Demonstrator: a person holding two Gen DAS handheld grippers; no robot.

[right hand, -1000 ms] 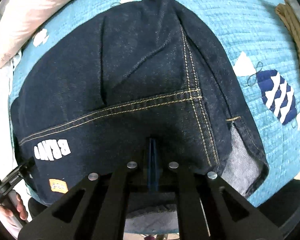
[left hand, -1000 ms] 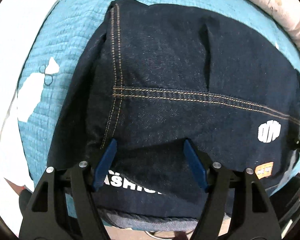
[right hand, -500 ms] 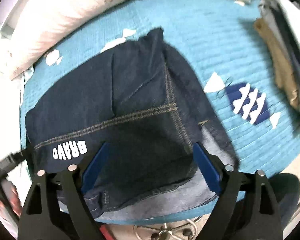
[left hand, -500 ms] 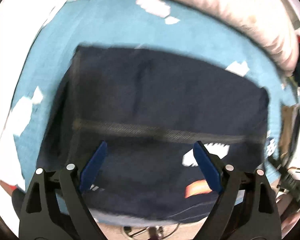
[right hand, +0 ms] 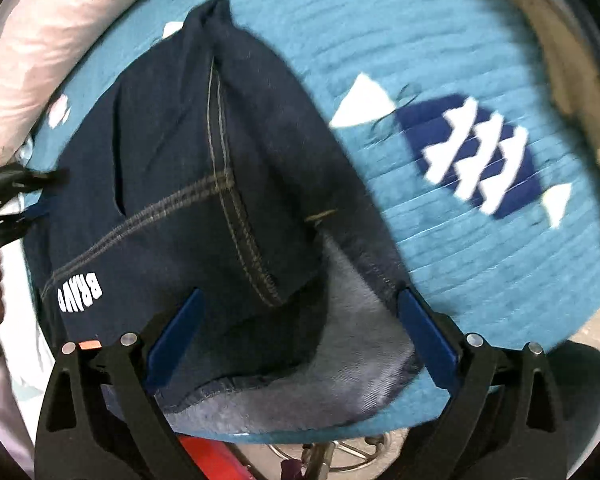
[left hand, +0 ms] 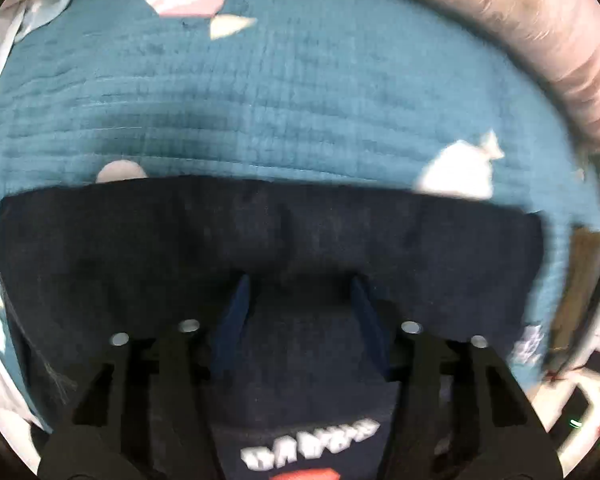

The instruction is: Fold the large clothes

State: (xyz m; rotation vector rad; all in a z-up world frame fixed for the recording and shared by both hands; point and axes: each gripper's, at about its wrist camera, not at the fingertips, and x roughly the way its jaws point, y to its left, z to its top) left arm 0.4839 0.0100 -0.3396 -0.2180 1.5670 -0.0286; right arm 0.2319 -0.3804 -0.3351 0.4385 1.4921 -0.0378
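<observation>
A folded dark denim garment (right hand: 188, 184) with tan stitching and white lettering lies on a teal quilted cover (right hand: 380, 32). It also fills the lower half of the left wrist view (left hand: 260, 240). My left gripper (left hand: 300, 300) is open, low over the garment, with denim between and under its blue pads. My right gripper (right hand: 300, 328) is wide open above the garment's near edge, where paler inside fabric (right hand: 340, 360) shows. The left gripper (right hand: 8, 200) shows at the far left of the right wrist view.
A pink pillow (left hand: 520, 40) lies along the far edge of the cover. Tan folded clothes (right hand: 560, 60) sit at the right. A navy and white patch (right hand: 480, 156) marks the cover. A stool base (right hand: 340, 452) shows below the near edge.
My right gripper has opened and let go of the denim, then drawn back. My left gripper has swung across and down over the garment, its fingers somewhat closer together.
</observation>
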